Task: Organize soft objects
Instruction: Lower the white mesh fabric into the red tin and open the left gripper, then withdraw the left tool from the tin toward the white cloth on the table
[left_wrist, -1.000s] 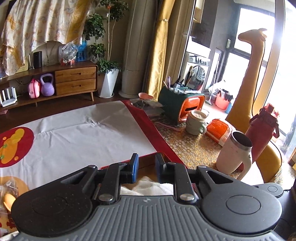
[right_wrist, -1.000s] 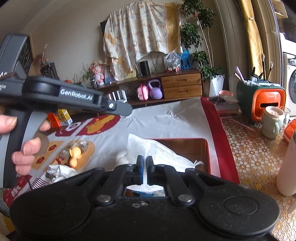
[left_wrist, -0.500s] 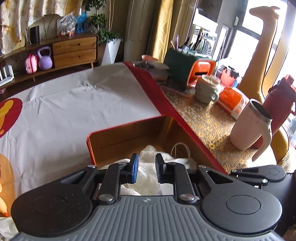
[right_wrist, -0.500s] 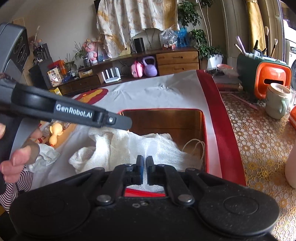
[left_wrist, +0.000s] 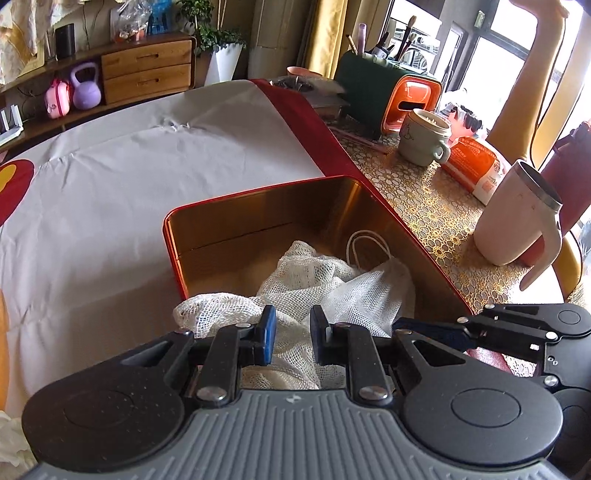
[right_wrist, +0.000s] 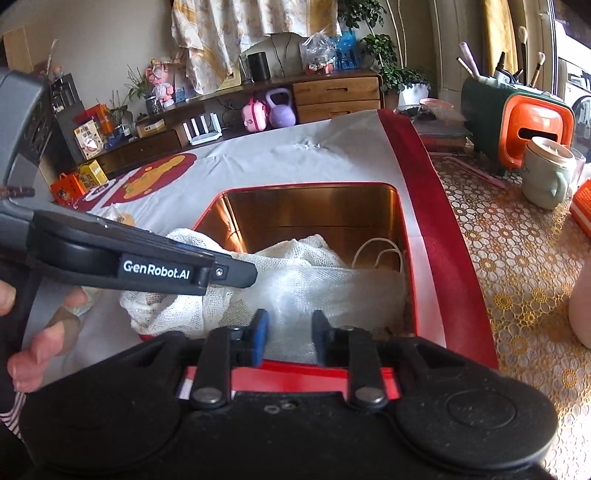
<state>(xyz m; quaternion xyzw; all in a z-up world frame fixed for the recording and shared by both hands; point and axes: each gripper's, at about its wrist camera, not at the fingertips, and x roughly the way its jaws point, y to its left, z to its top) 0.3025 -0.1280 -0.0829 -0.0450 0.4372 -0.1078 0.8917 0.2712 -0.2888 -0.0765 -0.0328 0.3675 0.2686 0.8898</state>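
Mesh cloth (left_wrist: 306, 291) lies bunched in red tin (left_wrist: 258, 221) near worktop's right edge, one fold spilling over tin's left rim. Both grippers, left (left_wrist: 289, 338) and right (right_wrist: 287, 334), stand apart, empty, above it; likely released for tucking in.

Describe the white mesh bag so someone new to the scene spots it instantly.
Find the red tin with the gold interior, sitting on the white cloth beside its red border. The white mesh bag lies crumpled in the tin's near end, one corner draped over the left rim. It is the only netted fabric there, with a thin white cord loop beside it.
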